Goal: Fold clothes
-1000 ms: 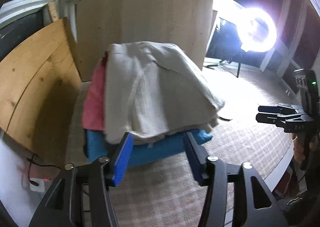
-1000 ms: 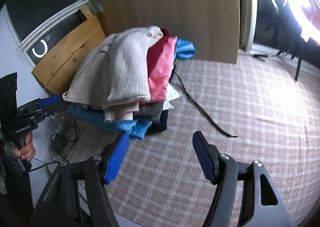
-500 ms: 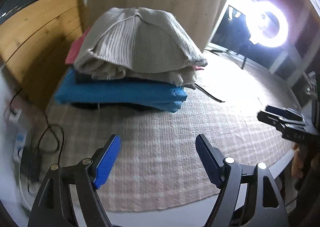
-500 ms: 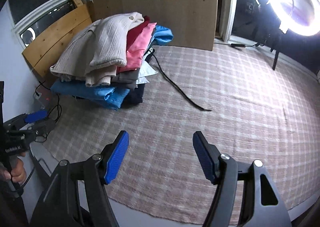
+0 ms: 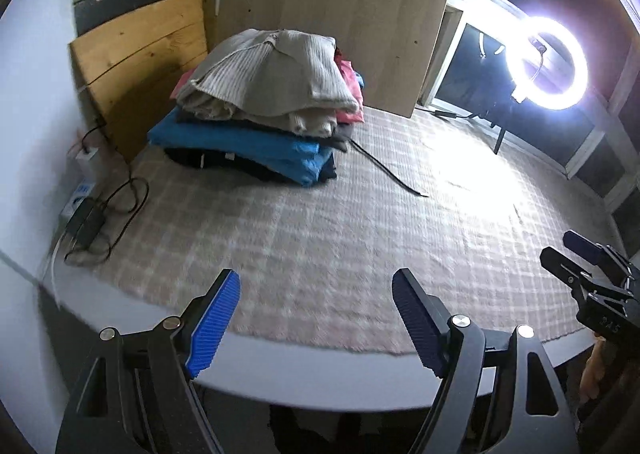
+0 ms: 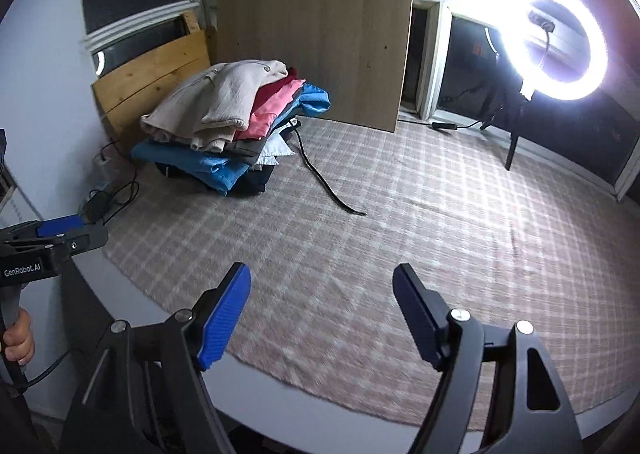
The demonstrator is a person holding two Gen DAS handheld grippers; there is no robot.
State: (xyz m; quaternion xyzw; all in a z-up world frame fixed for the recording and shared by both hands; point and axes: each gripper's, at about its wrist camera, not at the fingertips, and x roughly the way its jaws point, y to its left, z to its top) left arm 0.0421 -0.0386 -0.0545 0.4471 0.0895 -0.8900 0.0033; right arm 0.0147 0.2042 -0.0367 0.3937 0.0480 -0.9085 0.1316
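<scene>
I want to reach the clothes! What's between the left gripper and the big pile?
Only bare checked rug lies between the left gripper and the stacked pile of folded clothes, in the left wrist view.

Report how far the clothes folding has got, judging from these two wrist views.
Done: a pile of folded clothes sits at the far corner of the checked cloth, a beige knit on top.
In hand: nothing. The left gripper and the right gripper are both open and empty.
Left: no unfolded garment shows in either view, so what remains cannot be told.
</scene>
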